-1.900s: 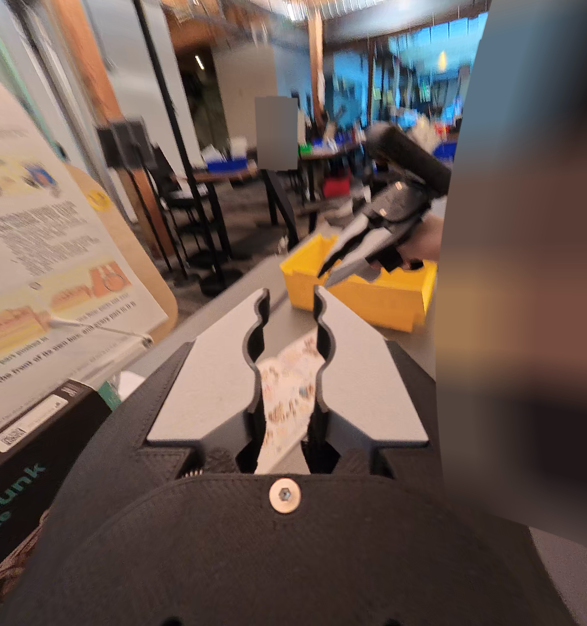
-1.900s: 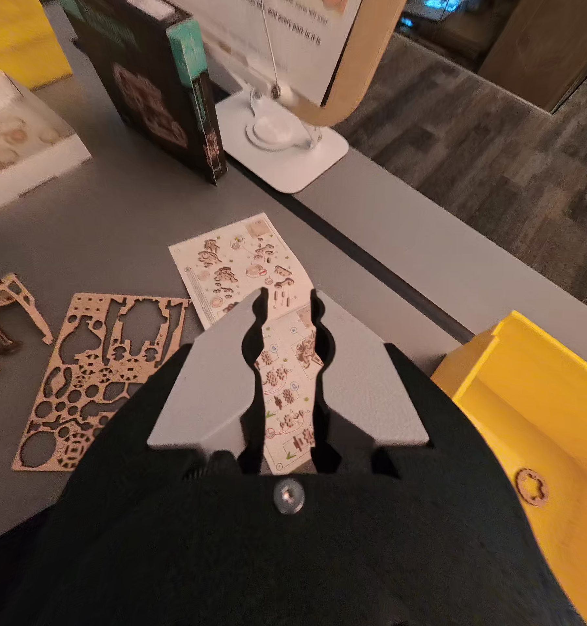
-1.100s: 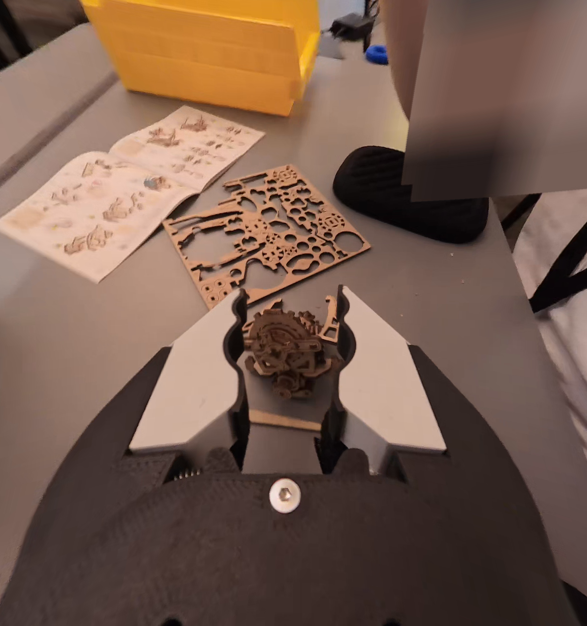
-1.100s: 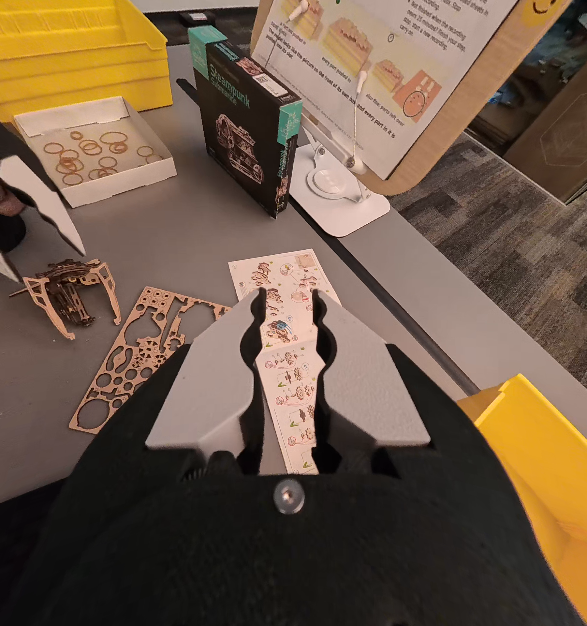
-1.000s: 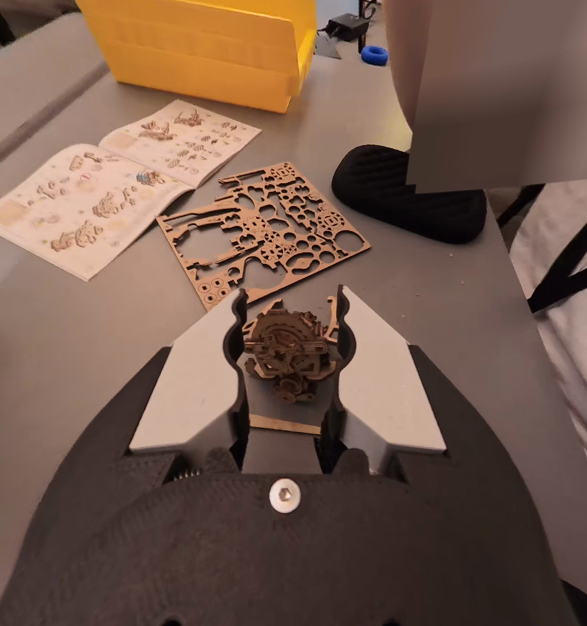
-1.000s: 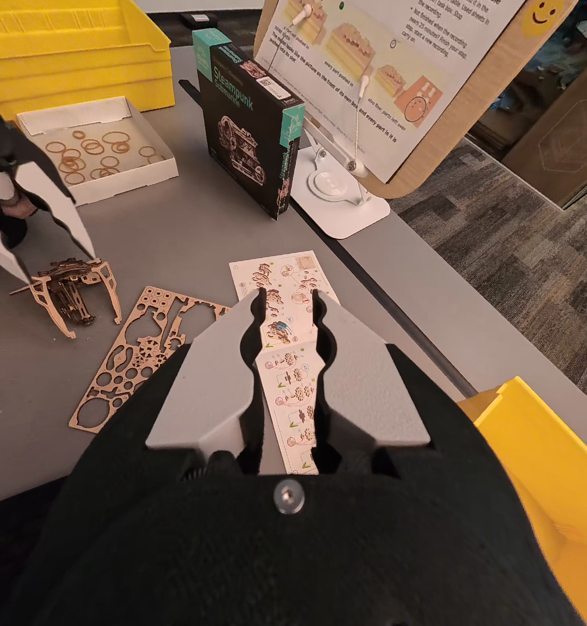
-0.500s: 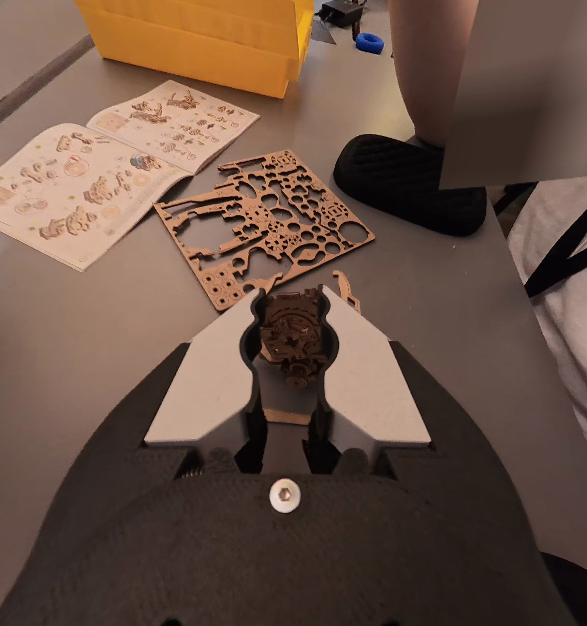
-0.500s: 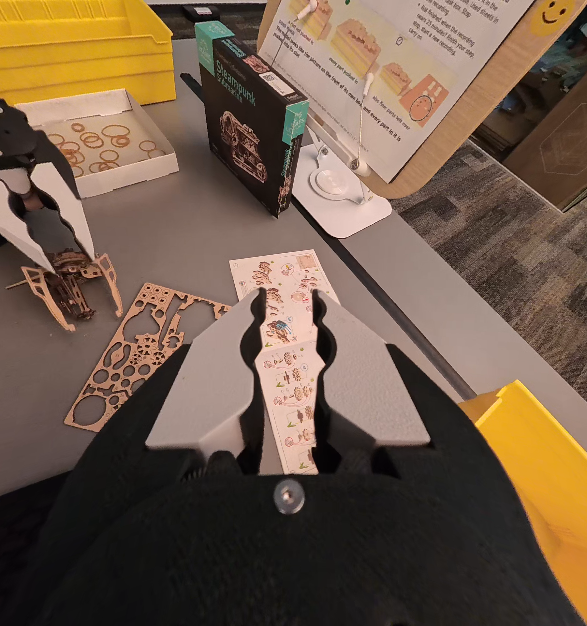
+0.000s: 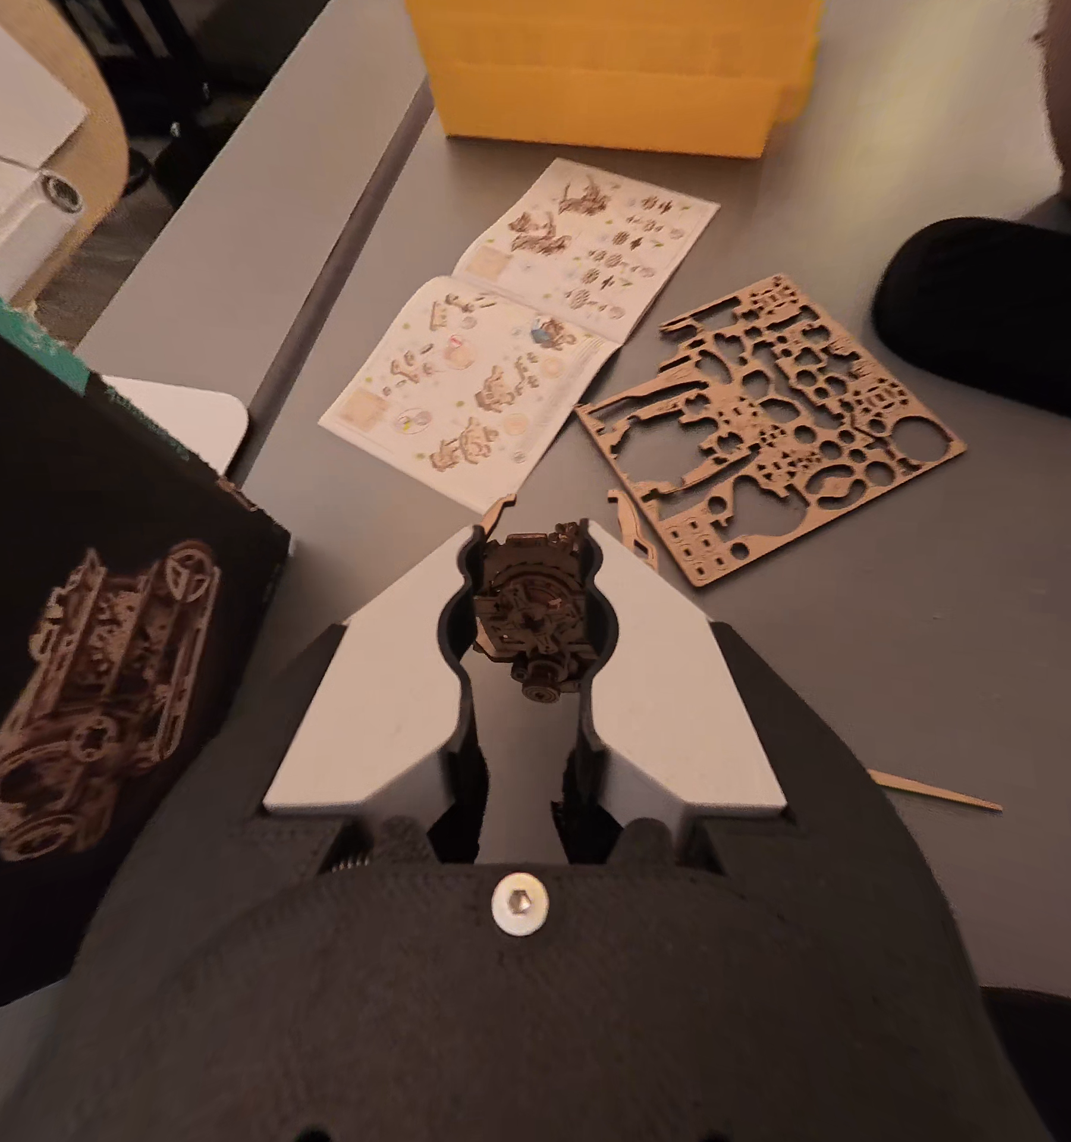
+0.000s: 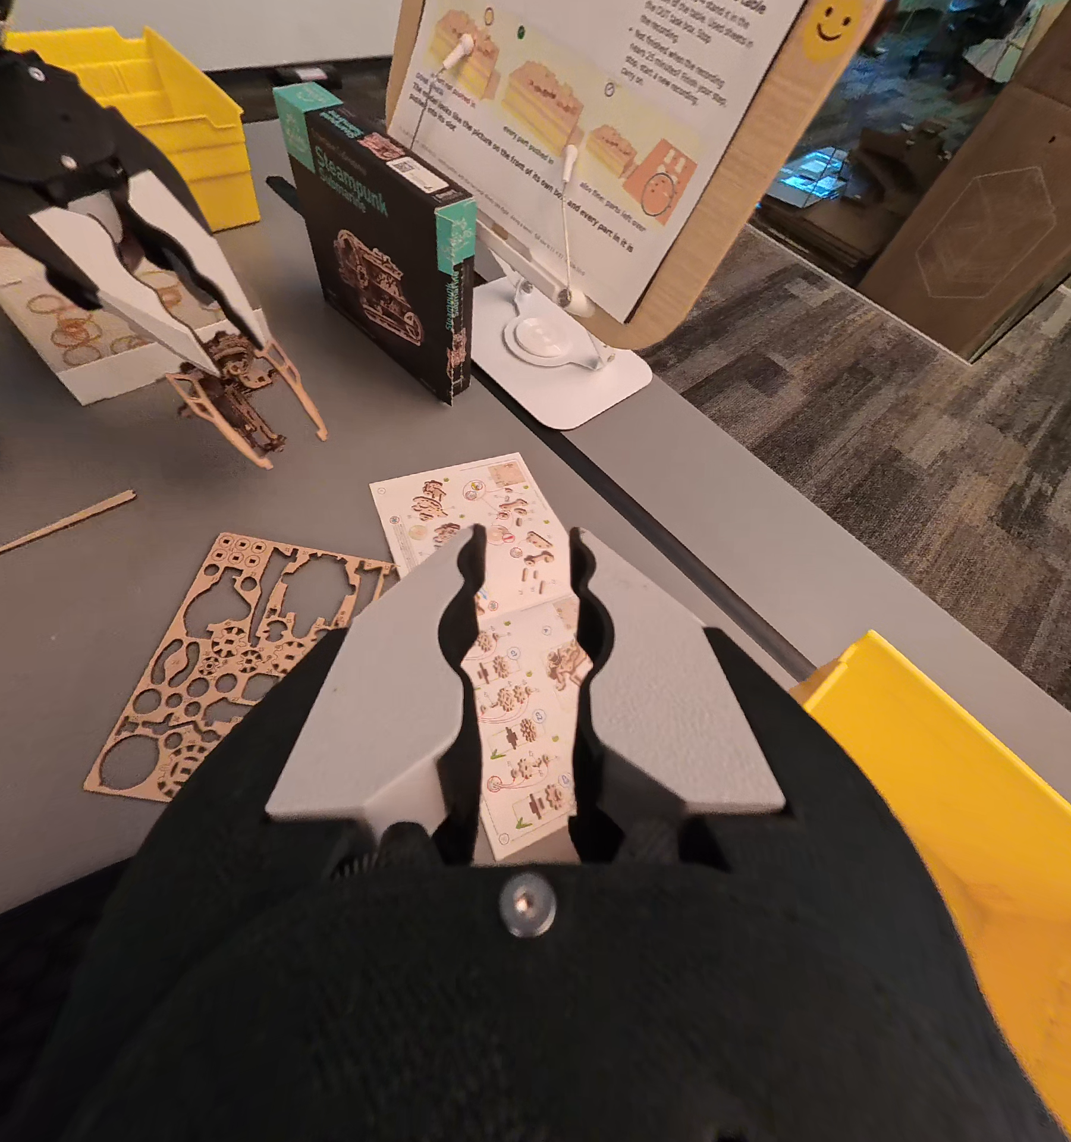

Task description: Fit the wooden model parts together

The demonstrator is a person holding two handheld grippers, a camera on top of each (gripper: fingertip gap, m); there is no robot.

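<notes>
My left gripper [image 9: 531, 537] is shut on the dark wooden model [image 9: 536, 618], which has gears and pale legs. In the right wrist view the left gripper [image 10: 233, 355] holds the model [image 10: 236, 395] tilted, just above the grey table, near the black box. My right gripper [image 10: 526, 534] is open and empty, hovering over the open instruction booklet [image 10: 508, 680]. A punched-out wooden parts sheet [image 10: 224, 667] lies flat left of the booklet; it also shows in the left wrist view [image 9: 767, 420]. A thin wooden stick [image 10: 51, 525] lies on the table.
A black kit box [image 10: 384, 247] stands upright by an instruction board on a white stand [image 10: 557, 371]. A white tray of rubber bands [image 10: 75, 346] and yellow bins [image 10: 168, 123] sit at the far left. Another yellow bin [image 10: 953, 803] is at my right. The table edge [image 10: 706, 556] drops to floor. One gripper's finger ends stand about 30 cm off the other's. Measured from the fingertips, the thin wooden stick [image 10: 51, 525] is 20 cm or so from the left gripper and 40 cm from the right.
My left gripper closed on the wooden model, lifted it off the table and carried it toward the black box, uncovering the stick. My right gripper stayed open over the booklet.
</notes>
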